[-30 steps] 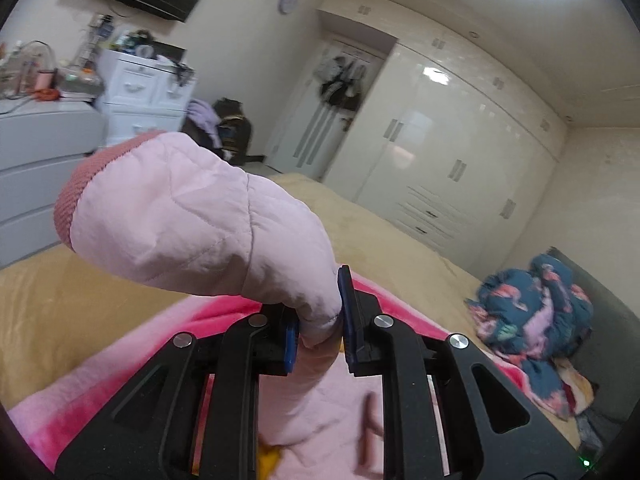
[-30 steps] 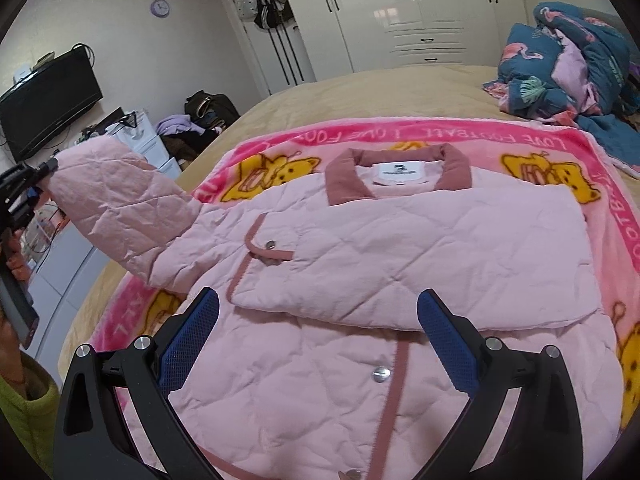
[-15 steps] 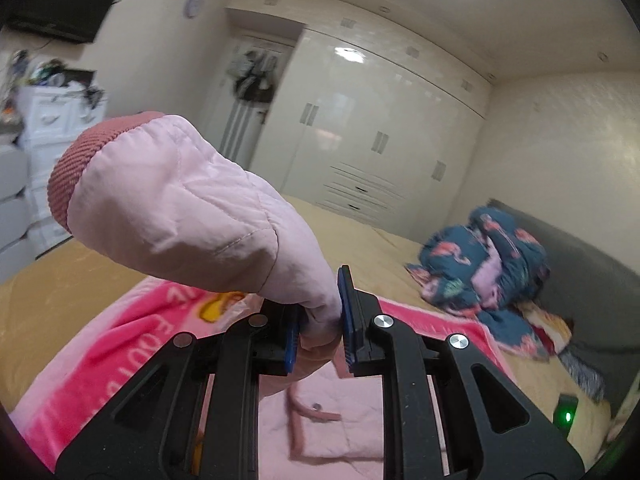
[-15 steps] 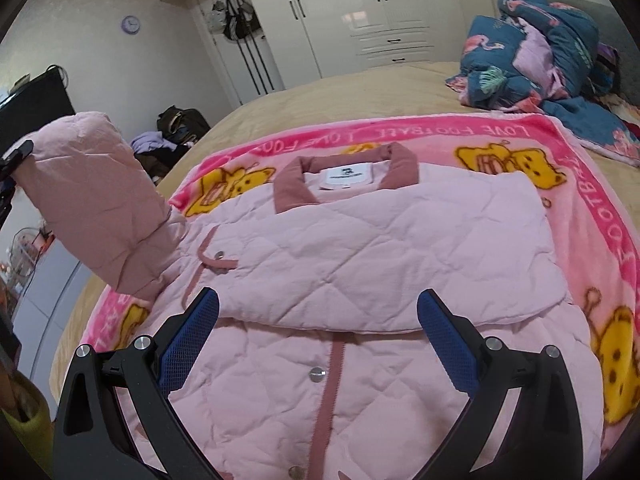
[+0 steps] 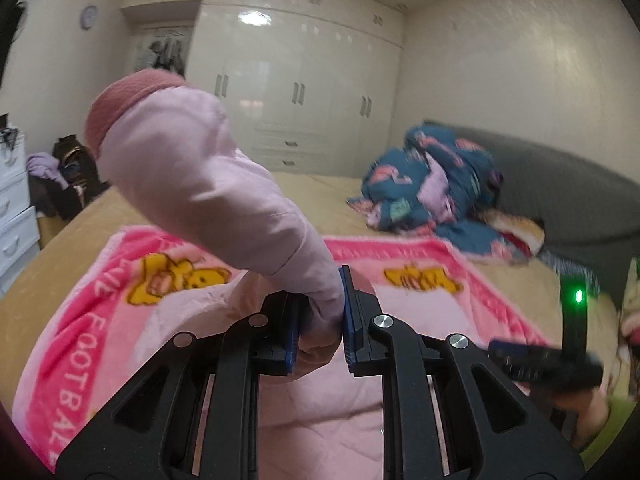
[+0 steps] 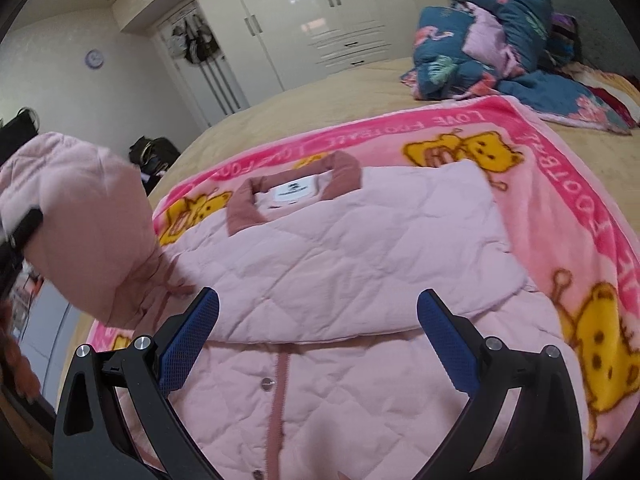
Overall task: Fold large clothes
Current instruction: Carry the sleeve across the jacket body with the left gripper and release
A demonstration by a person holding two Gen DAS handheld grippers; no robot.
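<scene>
A pink quilted jacket (image 6: 360, 264) lies front up on a pink cartoon blanket (image 6: 560, 168) on the bed, collar toward the wardrobe. One sleeve is folded across its chest. My left gripper (image 5: 320, 320) is shut on the other sleeve (image 5: 208, 184) and holds it raised above the jacket, its dark pink cuff pointing up. The raised sleeve also shows at the left of the right wrist view (image 6: 88, 236). My right gripper (image 6: 318, 332) is open and empty, hovering over the jacket's button placket (image 6: 280, 384).
A heap of blue patterned bedding (image 6: 500, 40) lies at the bed's far right by a grey headboard (image 5: 560, 200). White wardrobes (image 5: 300, 92) line the far wall. White drawers (image 5: 12, 208) and bags (image 5: 72, 168) stand left of the bed.
My left gripper has swung right with the sleeve, carrying it in over the jacket. My right gripper has edged forward over the jacket, still open.
</scene>
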